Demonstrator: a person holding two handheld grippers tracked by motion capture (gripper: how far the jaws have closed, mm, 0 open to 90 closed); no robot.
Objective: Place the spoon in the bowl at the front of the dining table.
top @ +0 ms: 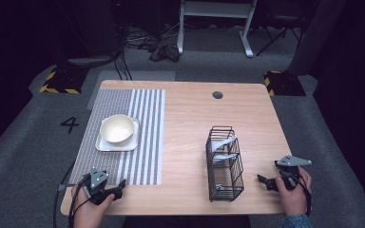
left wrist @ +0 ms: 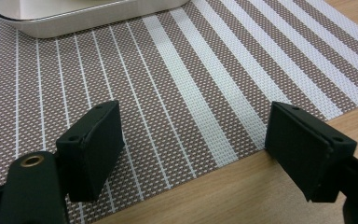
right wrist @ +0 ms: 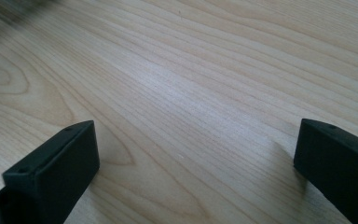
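A cream bowl [top: 117, 128] sits on a white square plate [top: 105, 145], which rests on a brown-and-white striped placemat [top: 142, 142] on the table's left half. A black wire basket [top: 224, 164] stands right of centre with a few white pieces inside. My left gripper [top: 116, 188] is open at the mat's front edge. In the left gripper view the left gripper [left wrist: 193, 121] has nothing between its jaws, above the placemat [left wrist: 177, 93], with the plate [left wrist: 74, 21] rim beyond. My right gripper [top: 264, 182] is open, right of the basket. In the right gripper view the right gripper [right wrist: 196, 135] is low over bare wood.
The wooden table [top: 190, 114] has a round cable hole [top: 217, 95] at the back. On the floor behind it are a white desk frame [top: 216, 23], cables and yellow-black striped bases [top: 57, 80]. Bare wood lies between mat and basket.
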